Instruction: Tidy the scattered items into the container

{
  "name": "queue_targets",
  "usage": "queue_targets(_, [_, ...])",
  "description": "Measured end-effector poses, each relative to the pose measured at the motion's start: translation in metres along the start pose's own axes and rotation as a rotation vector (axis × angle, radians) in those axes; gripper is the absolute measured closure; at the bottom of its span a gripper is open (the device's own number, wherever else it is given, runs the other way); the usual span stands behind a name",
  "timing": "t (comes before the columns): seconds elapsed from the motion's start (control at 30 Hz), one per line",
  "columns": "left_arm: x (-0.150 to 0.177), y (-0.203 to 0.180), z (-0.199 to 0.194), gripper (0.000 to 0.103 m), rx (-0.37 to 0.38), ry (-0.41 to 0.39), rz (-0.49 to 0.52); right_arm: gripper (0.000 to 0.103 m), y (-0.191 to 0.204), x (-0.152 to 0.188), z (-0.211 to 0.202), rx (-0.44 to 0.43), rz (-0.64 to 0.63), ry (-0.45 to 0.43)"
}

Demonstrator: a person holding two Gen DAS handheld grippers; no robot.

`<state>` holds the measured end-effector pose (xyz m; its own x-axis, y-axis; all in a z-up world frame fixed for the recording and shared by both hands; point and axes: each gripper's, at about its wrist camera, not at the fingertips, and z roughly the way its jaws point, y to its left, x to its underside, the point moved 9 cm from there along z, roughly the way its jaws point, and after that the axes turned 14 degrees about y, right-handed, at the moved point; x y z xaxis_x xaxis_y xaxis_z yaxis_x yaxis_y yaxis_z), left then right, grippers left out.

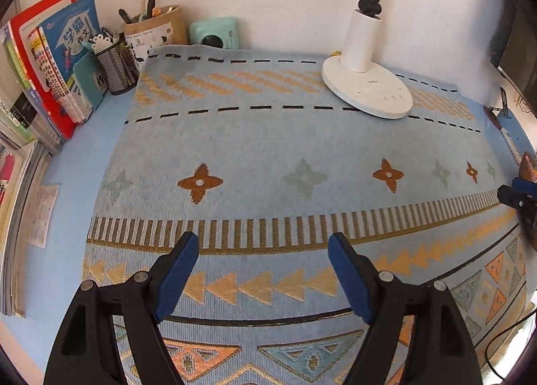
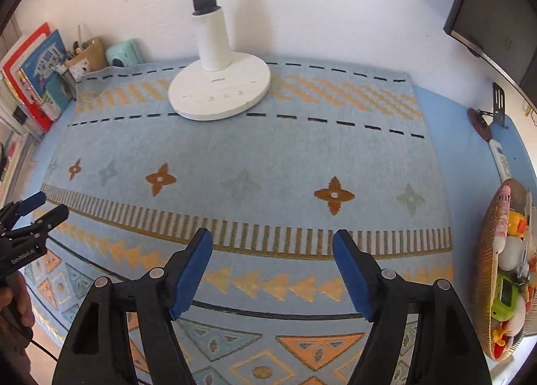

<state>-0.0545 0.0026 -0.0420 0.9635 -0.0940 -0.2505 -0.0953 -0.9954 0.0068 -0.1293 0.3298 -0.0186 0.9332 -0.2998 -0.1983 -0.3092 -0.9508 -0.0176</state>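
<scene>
"学霸作文" on the blue book (image 1: 72, 39) cover

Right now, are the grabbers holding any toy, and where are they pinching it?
No, nothing is held. The left gripper and the right gripper are both open over the mat. The toys sit in the basket.

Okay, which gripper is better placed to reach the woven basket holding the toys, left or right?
Right, probably. The round woven wicker basket with colourful toys sits at the right edge of the right wrist view, near the open right gripper. The open left gripper faces only bare patterned blue mat, with no basket in its view.
</scene>
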Motion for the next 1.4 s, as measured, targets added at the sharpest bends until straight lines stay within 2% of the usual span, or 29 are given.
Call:
queue_targets(0.07, [0.005, 0.012, 0.01, 0.026, -0.036, -0.012, -0.022, 0.029, -0.019, 0.007, 0.012, 0.04, 0.032, 0.015])
queue_targets(0.2, [0.006, 0.019, 0.023, 0.026, -0.13, -0.102, -0.017, 0.028, -0.043, 0.019, 0.031, 0.131, 0.018, -0.008])
queue_targets(0.27, [0.002, 0.022, 0.024, 0.019, -0.149, -0.127, -0.035, 0.028, -0.044, 0.022, 0.039, 0.123, -0.004, -0.03])
queue_targets(0.33, [-0.002, 0.024, 0.026, 0.018, -0.144, -0.129, -0.055, 0.028, -0.047, 0.023, 0.049, 0.135, 0.001, -0.024])
queue_targets(0.4, [-0.004, 0.027, 0.028, 0.01, -0.142, -0.132, -0.071, 0.02, -0.051, 0.023, 0.052, 0.147, 0.023, -0.041])
queue_targets(0.43, [-0.005, 0.031, 0.03, 0.0, -0.141, -0.122, -0.086, 0.014, -0.055, 0.023, 0.052, 0.162, 0.043, -0.051])
queue_targets(0.5, [-0.006, 0.037, 0.035, 0.0, -0.081, -0.099, -0.124, 0.011, -0.059, 0.025, 0.055, 0.168, 0.072, -0.047])
queue_targets(0.57, [-0.004, 0.041, 0.039, 0.0, -0.031, -0.091, -0.157, 0.0, -0.066, 0.027, 0.057, 0.169, 0.113, -0.057])
queue_targets(0.6, [-0.004, 0.041, 0.039, 0.0, -0.039, -0.091, -0.156, 0.0, -0.07, 0.03, 0.059, 0.158, 0.137, -0.066])
queue_targets(0.7, [-0.003, 0.039, 0.039, 0.0, -0.043, -0.098, -0.165, 0.0, -0.081, 0.039, 0.063, 0.052, 0.27, -0.097])
queue_targets(0.73, [-0.003, 0.038, 0.039, 0.0, -0.045, -0.107, -0.167, 0.0, -0.084, 0.041, 0.063, 0.07, 0.281, -0.101])
queue_targets(0.9, [-0.004, 0.038, 0.038, 0.0, -0.044, -0.118, -0.168, 0.0, -0.082, 0.045, 0.062, 0.054, 0.198, -0.172])
queue_targets(1.4, [-0.005, 0.039, 0.04, 0.0, -0.039, -0.114, -0.165, 0.0, -0.079, 0.042, 0.06, 0.053, 0.191, -0.171])
